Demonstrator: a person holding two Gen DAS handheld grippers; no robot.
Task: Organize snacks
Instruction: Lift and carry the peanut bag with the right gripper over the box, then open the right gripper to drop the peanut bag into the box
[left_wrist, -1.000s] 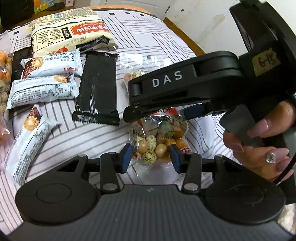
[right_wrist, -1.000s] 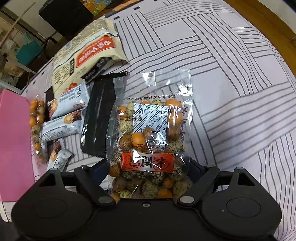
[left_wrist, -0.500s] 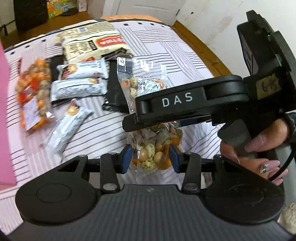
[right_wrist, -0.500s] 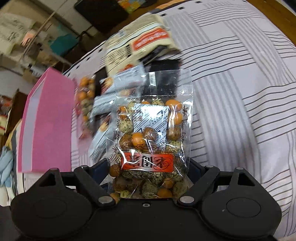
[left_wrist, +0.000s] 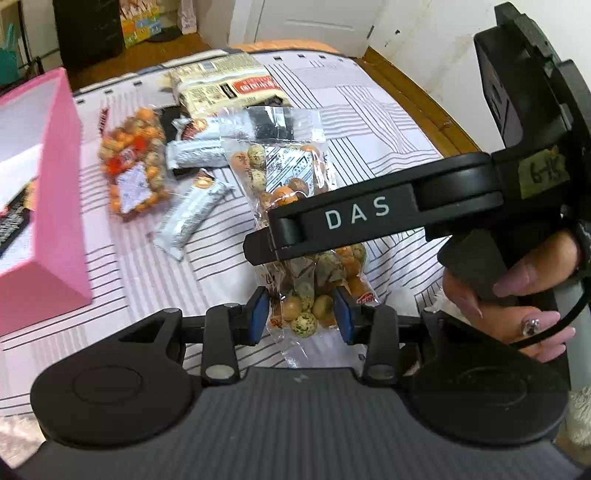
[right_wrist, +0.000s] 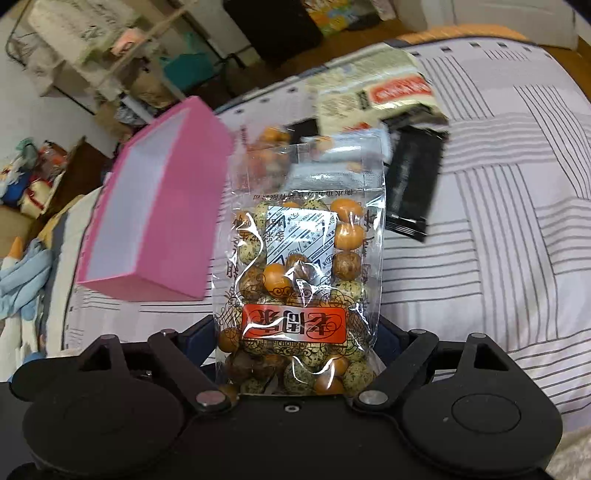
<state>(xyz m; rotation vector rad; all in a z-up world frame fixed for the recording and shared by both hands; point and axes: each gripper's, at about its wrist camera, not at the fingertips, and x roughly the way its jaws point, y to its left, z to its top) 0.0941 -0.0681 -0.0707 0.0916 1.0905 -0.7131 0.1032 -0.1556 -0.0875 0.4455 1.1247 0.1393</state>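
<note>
- Pink storage box (left_wrist: 40, 206) at far left on a grey-striped tablecloth (left_wrist: 369, 110), open top facing up, something dark lying inside near the edge, too cropped to identify.
- Just right of the box, flat on the cloth: clear pouch of orange and speckled coated nuts (left_wrist: 135, 173), then three white wrapped snack bars (left_wrist: 192, 218) fanned beside it, none stacked neatly.
- Behind those, toward the far edge: large cream bag with a red label (left_wrist: 221, 85) and a black foil sachet (right_wrist: 413, 184), partly tucked under one another.
- Centre, lifted clear of the cloth: second clear pouch of mixed coated nuts (right_wrist: 299, 280), red label near its lower end, white desiccant packet visible inside.
- Right gripper (right_wrist: 299, 332) clenched on the lower part of that pouch, pinching from both sides; pouch standing straight out along the fingers, aimed toward the box.
- Left gripper (left_wrist: 301, 314) released, blue pads apart on either side of the pouch's lower end, apparently not pressing it.
- Likely step in hand: carrying the pouch to the box. Best done by keeping the pinch firm on the slippery film, travelling left above the lying snacks, lowering well inside the pink walls before letting go, and laying it flat to leave room for the bars.
- Far right: bare striped cloth running to the wooden table rim (left_wrist: 406, 74).
</note>
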